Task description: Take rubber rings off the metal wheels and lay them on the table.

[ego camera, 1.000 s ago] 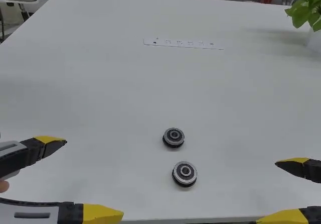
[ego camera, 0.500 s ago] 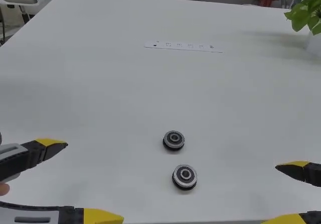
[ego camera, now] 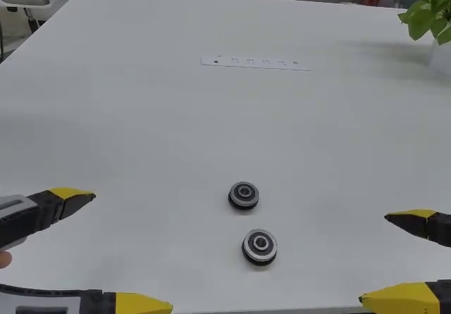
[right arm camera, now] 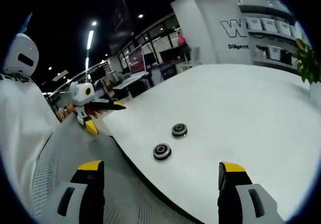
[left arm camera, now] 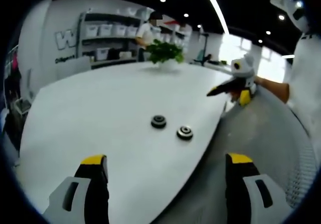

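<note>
Almost nothing has changed over the last second. The table point(ego camera: 141, 117) looks a touch shifted in the head view, but that reads as the headset moving, since the plant point(ego camera: 426, 8) at the far corner and the strip point(ego camera: 255, 62) set into the top drift with it. Neither gripper has closed in, and the wheels sit where they were. So I'd say the job has not really begun: both rings are still to come off, and nothing has been laid on the table.

The left gripper point(ego camera: 106, 250) hangs at the near edge on the left, its yellow-tipped jaws spread wide and holding nothing. Its own view shows the same wide gap point(left arm camera: 165, 159) with bare tabletop between the tips. The right gripper point(ego camera: 403, 258) mirrors it on the other side, also gaping wide and empty, touching nothing, as its own view confirms point(right arm camera: 161, 166).

Between the two, well apart from either, the far wheel point(ego camera: 244, 195) and the near wheel point(ego camera: 260, 246) lie flat close to the near edge, near each other but not touching. Each still wears its dark rings point(ego camera: 244, 205) around the rim.
</note>
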